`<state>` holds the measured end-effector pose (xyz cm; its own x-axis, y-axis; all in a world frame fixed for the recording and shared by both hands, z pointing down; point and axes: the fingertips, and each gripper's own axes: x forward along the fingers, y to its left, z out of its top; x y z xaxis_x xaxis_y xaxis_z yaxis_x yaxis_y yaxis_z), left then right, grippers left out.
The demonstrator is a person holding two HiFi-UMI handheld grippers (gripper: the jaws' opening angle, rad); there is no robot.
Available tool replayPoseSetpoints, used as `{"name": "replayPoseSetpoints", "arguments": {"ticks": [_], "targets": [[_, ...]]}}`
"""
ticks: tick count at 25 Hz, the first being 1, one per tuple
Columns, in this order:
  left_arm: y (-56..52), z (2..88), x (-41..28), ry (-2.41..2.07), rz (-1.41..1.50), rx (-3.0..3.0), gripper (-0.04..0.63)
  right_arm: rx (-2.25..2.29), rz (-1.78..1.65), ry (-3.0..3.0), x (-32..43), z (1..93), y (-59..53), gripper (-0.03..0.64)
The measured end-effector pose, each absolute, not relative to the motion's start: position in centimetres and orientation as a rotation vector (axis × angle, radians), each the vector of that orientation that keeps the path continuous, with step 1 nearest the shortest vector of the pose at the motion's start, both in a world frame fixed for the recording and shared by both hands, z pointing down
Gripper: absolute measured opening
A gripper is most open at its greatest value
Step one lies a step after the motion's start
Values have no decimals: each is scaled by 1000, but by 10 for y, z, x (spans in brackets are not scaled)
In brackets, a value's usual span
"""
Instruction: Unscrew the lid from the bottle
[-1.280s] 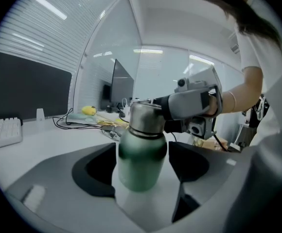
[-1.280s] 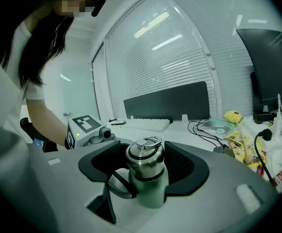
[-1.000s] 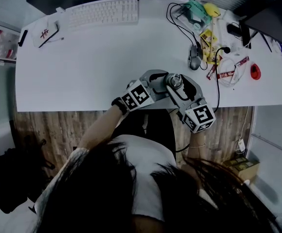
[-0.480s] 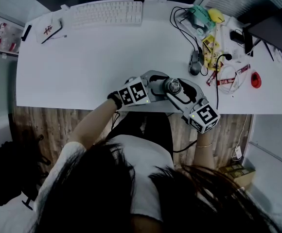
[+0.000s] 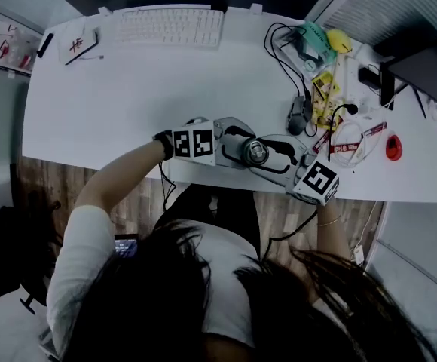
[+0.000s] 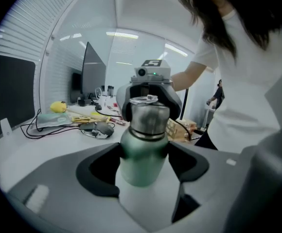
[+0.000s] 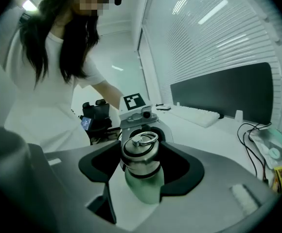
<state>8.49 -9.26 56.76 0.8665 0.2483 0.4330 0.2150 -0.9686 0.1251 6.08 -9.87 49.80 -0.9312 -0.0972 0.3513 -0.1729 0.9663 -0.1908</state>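
A green bottle (image 6: 142, 159) with a steel lid (image 7: 140, 150) and a ring on top is held over the front edge of the white desk (image 5: 120, 104). My left gripper (image 6: 143, 166) is shut on the green body, its dark pads (image 6: 98, 166) pressing both sides. My right gripper (image 7: 142, 168) comes from the opposite side and is shut on the lid (image 6: 148, 114). In the head view the lid (image 5: 255, 152) shows between the left gripper (image 5: 237, 149) and the right gripper (image 5: 270, 160).
A keyboard (image 5: 169, 27) lies at the desk's far edge. A mouse (image 5: 297, 115), cables and small packets (image 5: 331, 74) crowd the right side. A red object (image 5: 393, 148) sits far right. The person's body is close behind the grippers.
Both grippers have turned around the bottle. The left one now reaches in flatter from the left, the right one from lower right. The bottle stays gripped between them.
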Motion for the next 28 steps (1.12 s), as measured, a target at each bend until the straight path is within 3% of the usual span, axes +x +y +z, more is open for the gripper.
{"name": "replayPoseSetpoints", "arguments": {"ticks": [5,9,15,28], "targets": [[-92,567,85,441,735,2973,365,-31,256,-2741,59,500,-95,253],[-93,567,84,373,699,2983,365,36,299,-2735,60,502,-97,254],[-92,569,84,213,644,2982,365,454,476,-2743,71,498,-99,257],[-93,568,86,-86,578,2955,365,1441,470,-2607,84,494,-102,256]]}}
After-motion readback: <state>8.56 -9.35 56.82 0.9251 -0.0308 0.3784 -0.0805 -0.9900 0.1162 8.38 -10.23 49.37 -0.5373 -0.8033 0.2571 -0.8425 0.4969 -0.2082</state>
